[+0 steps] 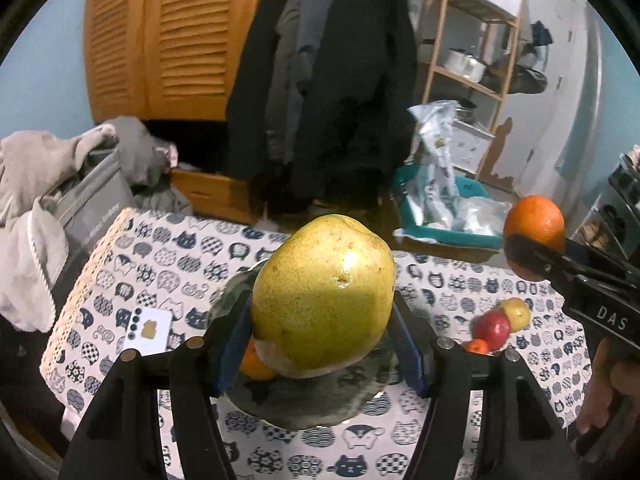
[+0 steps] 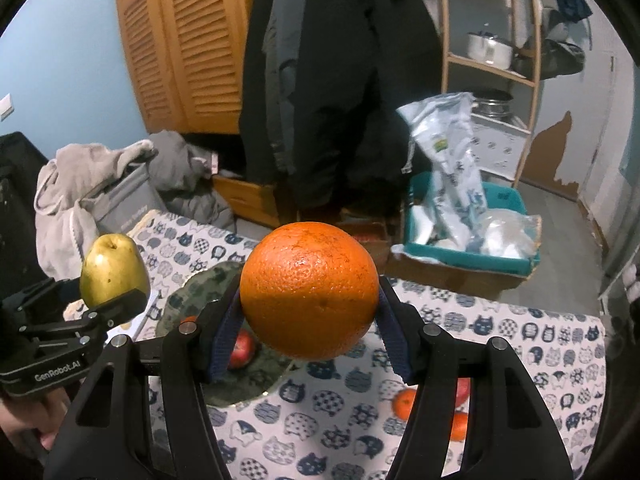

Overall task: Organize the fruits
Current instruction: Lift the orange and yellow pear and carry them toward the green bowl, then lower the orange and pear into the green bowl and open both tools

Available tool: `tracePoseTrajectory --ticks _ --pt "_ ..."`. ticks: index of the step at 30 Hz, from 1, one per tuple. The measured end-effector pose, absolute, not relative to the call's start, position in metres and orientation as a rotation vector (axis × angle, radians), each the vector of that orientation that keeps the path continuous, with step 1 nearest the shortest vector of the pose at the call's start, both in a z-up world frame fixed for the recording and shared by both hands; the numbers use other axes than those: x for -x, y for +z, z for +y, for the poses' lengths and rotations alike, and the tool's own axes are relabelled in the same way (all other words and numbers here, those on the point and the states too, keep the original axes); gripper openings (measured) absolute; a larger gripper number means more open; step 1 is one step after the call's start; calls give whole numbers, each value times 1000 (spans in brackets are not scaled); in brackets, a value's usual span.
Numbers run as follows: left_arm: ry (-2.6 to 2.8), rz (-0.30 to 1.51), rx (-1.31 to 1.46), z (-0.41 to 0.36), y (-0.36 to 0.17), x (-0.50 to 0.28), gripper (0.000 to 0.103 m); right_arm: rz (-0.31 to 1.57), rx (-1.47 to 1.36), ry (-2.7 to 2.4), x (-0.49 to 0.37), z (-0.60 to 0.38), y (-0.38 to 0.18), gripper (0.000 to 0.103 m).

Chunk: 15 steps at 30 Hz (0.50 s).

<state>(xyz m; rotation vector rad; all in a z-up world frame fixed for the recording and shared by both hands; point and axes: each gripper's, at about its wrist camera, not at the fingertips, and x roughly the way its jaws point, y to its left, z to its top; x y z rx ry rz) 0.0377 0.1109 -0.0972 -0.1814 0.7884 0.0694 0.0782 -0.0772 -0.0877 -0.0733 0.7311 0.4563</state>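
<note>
Carrying two fruits at once, you have the left gripper [image 1: 322,344] pinching a yellow-green pear [image 1: 324,296] between its blue pads, while the right gripper [image 2: 310,328] clamps a large orange [image 2: 309,290] the same way; both fruits hang clear above the cat-print tablecloth [image 1: 160,264]. In the left wrist view, a dark mottled plate [image 1: 304,404] lies directly beneath the pear, with a small orange fruit [image 1: 254,364] showing at about 8 o'clock of it. At 3 o'clock from the pear, a red apple [image 1: 494,330], a yellow fruit [image 1: 516,312] and a small mandarin [image 1: 477,347] sit loose on the cloth. In the right wrist view the plate [image 2: 188,300] lies at 8 o'clock of the orange, holding another red apple [image 2: 242,348].

The step in hand appears to be delivery to the plate. Lower each fruit over a bare patch, not on top of what already lies there, and let it touch down before you spread the jaws. Round fruit rolls, so release low and gently. Bring the hands in one after the other so the grippers do not collide.
</note>
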Motion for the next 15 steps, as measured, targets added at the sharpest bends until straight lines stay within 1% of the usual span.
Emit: tracePoseTrajectory --ticks 8,15 --pt "130 869 227 151 -127 -58 66 788 78 488 -101 -40 -110 63" --pt "140 928 238 164 -161 -82 66 865 118 515 -127 -3 -151 63"
